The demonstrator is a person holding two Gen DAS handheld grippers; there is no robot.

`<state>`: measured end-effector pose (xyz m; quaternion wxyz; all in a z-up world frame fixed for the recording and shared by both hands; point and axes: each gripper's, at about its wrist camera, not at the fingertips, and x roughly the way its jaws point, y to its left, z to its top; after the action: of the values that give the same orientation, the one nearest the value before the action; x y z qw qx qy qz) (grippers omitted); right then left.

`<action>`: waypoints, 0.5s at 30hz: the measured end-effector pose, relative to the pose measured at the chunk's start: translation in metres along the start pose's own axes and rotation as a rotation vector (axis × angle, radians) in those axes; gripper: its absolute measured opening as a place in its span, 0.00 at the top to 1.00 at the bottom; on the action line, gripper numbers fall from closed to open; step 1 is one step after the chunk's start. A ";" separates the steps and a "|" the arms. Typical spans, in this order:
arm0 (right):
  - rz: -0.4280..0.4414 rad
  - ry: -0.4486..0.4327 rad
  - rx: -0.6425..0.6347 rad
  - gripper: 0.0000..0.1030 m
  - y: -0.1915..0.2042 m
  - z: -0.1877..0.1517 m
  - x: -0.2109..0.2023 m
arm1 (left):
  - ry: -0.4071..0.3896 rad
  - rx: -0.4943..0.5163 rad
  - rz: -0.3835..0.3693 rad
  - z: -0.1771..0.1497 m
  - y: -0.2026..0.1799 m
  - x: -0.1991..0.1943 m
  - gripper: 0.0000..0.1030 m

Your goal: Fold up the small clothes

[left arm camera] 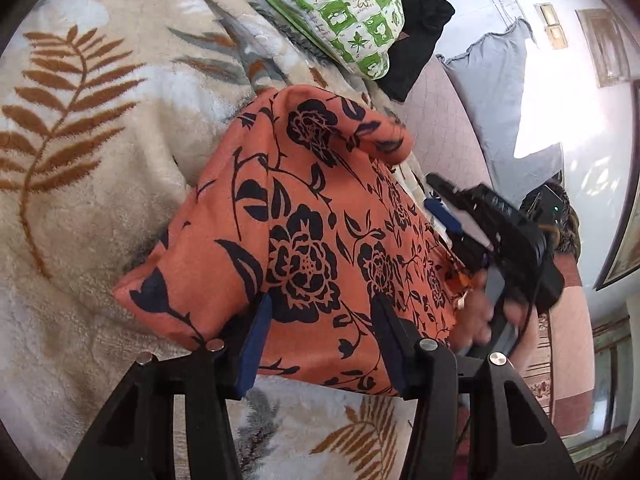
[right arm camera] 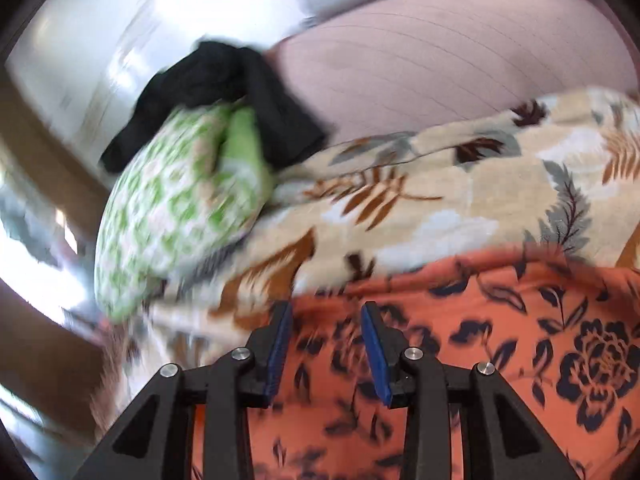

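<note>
Over leaf-print blanket: left gripper wide, straddling orange floral garment; right gripper parted, empty.

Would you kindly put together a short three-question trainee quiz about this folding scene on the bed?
1. True or false: the left gripper stands open over the orange flowered cloth.
2. What lies against the green patterned pillow? A) a black garment B) a red towel C) a book
3. Fill in: the orange cloth rests on a cream blanket printed with brown ____.

Key: 1 true; 2 A; 3 leaves.
</note>
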<state>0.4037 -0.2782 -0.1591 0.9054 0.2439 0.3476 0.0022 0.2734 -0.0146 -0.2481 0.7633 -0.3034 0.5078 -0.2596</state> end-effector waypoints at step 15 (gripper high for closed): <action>0.000 0.123 0.057 0.61 0.061 -0.005 0.091 | 0.019 0.084 0.066 -0.004 0.004 -0.005 0.50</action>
<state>0.4797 -0.2061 -0.1928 0.8749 0.2691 0.4026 0.0074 0.2678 -0.0094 -0.2490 0.7788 -0.2517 0.5134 -0.2581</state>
